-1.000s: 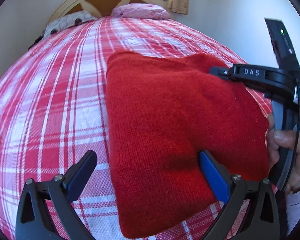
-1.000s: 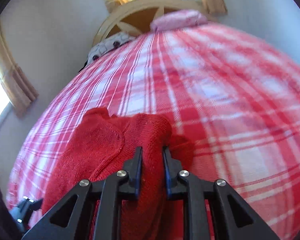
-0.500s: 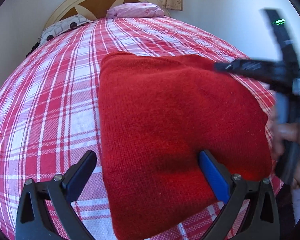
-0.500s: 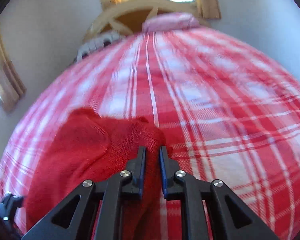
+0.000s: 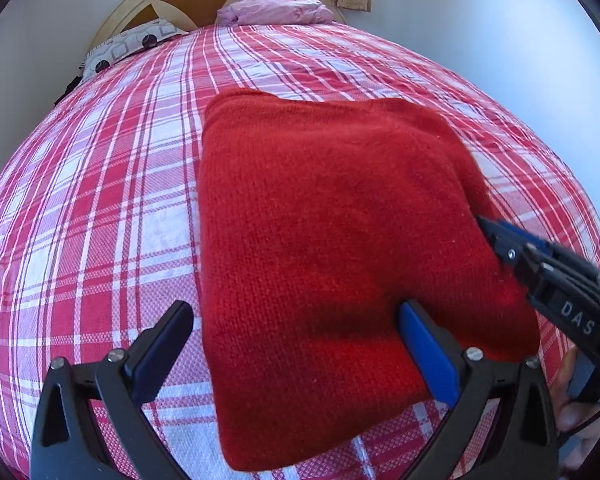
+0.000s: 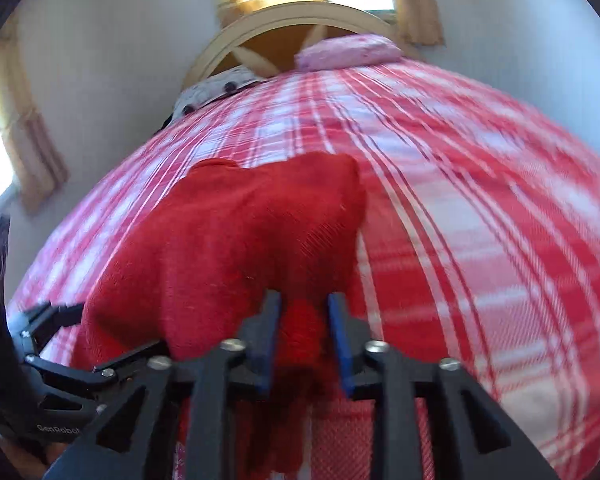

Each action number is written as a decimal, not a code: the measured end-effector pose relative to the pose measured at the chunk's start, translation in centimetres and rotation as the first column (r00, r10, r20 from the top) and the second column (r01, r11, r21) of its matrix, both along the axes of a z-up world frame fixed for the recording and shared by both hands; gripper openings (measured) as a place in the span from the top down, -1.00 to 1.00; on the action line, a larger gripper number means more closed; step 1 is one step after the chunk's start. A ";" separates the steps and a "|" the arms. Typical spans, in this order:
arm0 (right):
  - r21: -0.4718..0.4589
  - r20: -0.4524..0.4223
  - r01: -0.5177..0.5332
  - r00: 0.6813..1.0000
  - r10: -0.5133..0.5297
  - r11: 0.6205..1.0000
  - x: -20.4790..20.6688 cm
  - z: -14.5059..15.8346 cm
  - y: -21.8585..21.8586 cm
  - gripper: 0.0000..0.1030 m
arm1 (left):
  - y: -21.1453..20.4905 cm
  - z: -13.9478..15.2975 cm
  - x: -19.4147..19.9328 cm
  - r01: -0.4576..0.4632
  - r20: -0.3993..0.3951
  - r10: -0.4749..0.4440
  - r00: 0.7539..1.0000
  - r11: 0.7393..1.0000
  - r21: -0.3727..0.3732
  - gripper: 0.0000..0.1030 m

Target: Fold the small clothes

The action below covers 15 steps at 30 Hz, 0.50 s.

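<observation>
My right claw [image 6: 304,334] has just been opening around a bunched edge of the soft red sweater [image 5: 332,248] on the bed [image 5: 112,184], left claw [image 5: 296,356] spread at its 6 o'clock hem; I'd grip thick corners.

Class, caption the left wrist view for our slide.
Open left tool straddles a folded red knitted garment on a plaid bedspread.

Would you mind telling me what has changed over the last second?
The right tool carried the red sweater's edge across, and its jaws have just been opening, fabric still between them; in the left wrist view it now sits lower. The left tool stayed open, straddling the sweater's near left edge.
</observation>
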State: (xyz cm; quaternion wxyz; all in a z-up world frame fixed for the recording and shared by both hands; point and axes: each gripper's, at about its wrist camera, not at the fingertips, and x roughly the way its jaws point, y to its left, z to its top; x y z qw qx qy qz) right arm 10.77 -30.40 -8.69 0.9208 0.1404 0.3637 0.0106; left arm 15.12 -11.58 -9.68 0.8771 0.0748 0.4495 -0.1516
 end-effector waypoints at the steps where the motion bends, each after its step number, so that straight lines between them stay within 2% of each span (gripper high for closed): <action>1: 0.066 -0.005 0.022 1.000 -0.022 0.998 -0.2 -0.5 -0.8 0.26 | 0.1 0.0 0.0 -0.001 -0.003 0.001 1.000 1.000 -0.003 -1.00; 3: 0.155 -0.020 0.049 0.999 -0.046 0.987 -0.3 -1.2 -1.8 0.09 | 0.3 0.0 0.1 -0.003 -0.015 0.003 1.000 1.000 -0.013 -1.00; 4: 0.171 -0.022 0.051 0.999 -0.048 0.984 -0.4 -1.3 -2.0 0.09 | 0.4 -0.1 0.1 -0.006 -0.024 0.006 1.000 1.000 -0.021 -1.00; 10: 0.147 -0.007 0.033 0.999 -0.033 0.989 -1.8 -1.1 -0.9 0.09 | 1.8 0.3 -0.3 -0.005 -0.076 -0.001 0.997 0.997 -0.077 -1.00; 15: 0.167 0.003 0.018 1.000 -0.019 0.986 -3.0 -1.3 -1.1 0.04 | 3.7 1.5 -1.2 0.020 -0.060 -0.028 0.998 0.991 -0.133 -1.00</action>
